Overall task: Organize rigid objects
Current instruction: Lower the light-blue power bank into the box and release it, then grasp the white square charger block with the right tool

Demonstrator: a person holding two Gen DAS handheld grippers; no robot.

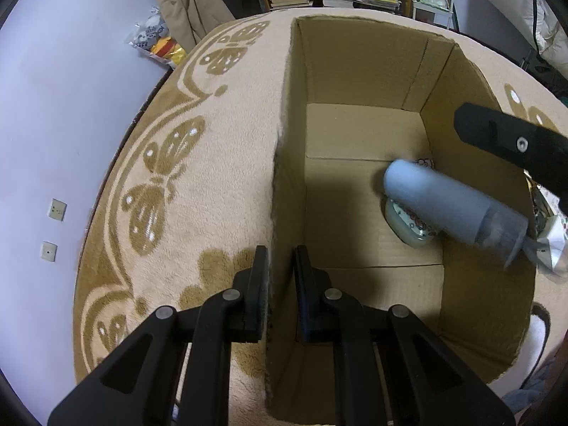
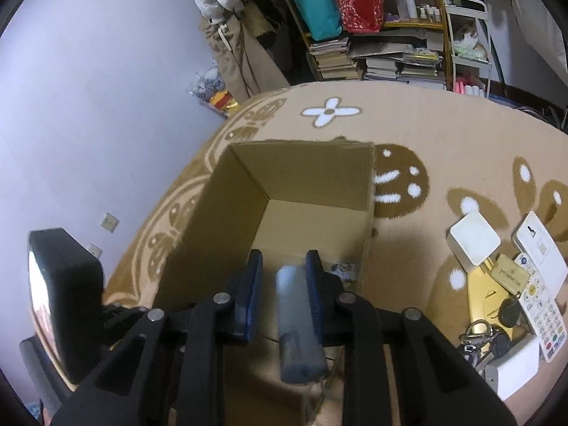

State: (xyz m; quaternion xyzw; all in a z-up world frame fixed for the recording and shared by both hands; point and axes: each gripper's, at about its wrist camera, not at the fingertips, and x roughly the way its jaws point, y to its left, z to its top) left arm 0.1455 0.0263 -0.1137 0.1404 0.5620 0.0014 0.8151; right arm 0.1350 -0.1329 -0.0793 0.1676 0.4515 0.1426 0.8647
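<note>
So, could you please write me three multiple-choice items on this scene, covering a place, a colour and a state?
1. The left gripper has its jaws astride: A a book; B the cardboard box wall; C a mug.
2. The bottle is: A red; B green; C blue-grey.
3. The box top is: A open; B taped shut; C flattened.

Answers: 1 B, the wall runs between the jaws; 2 C, its body shows blue-grey in both views; 3 A, its floor is visible from above.
</note>
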